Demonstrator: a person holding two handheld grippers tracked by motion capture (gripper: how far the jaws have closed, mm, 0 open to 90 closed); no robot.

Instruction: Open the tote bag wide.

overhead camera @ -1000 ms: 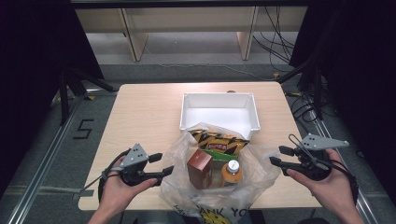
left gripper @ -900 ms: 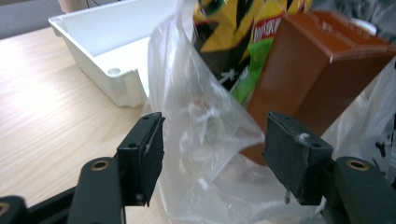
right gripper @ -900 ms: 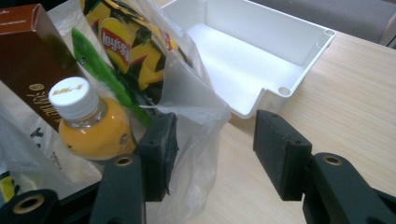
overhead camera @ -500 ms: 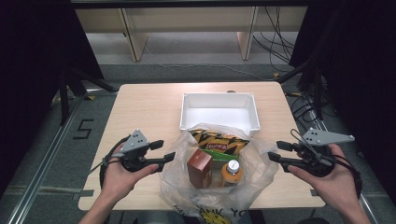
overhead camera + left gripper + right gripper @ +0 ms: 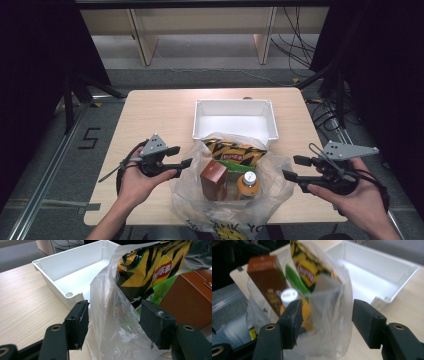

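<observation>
One clear plastic bag (image 5: 230,200) sits at the near edge of the table (image 5: 160,115), directly between the two claws, and it holds three things: one yellow-and-black chip bag (image 5: 234,151), one brown carton (image 5: 213,179) and one orange bottle with a white cap (image 5: 248,184). The left claw (image 5: 183,156) is spread wide at the bag's left side; in the left gripper view the bag's thin edge (image 5: 110,322) rises in the gap between its two jaws, not pinched, though whether the film brushes a pad is hard to tell. The right claw (image 5: 295,168) is likewise released and gaping, just off the bag's right side; in the right gripper view a fold of the bag (image 5: 329,315) stands between its jaws, with the carton (image 5: 265,280) and bottle cap (image 5: 289,295) beyond the left jaw, all blurred. One white tray (image 5: 272,125) lies just beyond the bag, farther from both claws. The bag's lower end runs over the table's near edge and is cut off by the frame, and the bottle's body is mostly hidden behind crumpled plastic.
</observation>
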